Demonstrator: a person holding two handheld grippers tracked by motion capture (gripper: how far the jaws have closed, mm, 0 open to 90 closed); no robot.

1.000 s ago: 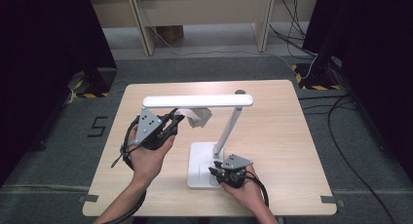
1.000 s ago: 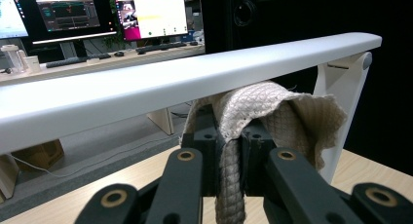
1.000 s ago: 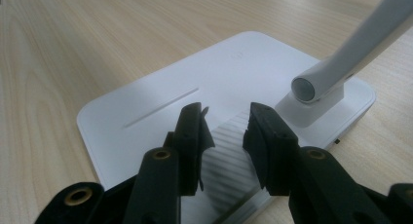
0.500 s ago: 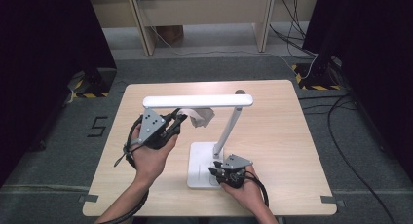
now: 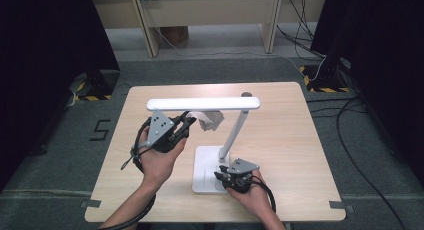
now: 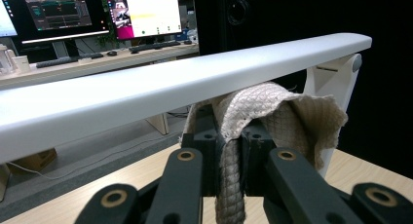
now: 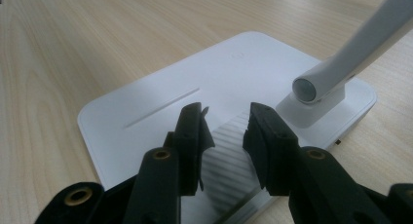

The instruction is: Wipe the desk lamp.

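A white desk lamp stands mid-table, its flat base (image 5: 206, 160) near the front and its long head bar (image 5: 202, 104) stretching left. My left gripper (image 5: 186, 126) is shut on a beige waffle cloth (image 5: 210, 120), held just under the bar. In the left gripper view the cloth (image 6: 263, 112) bunches up against the underside of the bar (image 6: 170, 83) between the jaws of the left gripper (image 6: 229, 146). My right gripper (image 5: 226, 178) rests at the base's front corner. In the right gripper view its jaws stand apart over the base (image 7: 195, 83), nothing between them, beside the stem's hinge (image 7: 311, 87).
The wooden table (image 5: 285, 125) has bare room to the right of the lamp and at its back. Cables (image 5: 350, 140) lie on the grey floor to the right. Desk legs (image 5: 145, 25) stand beyond the far edge.
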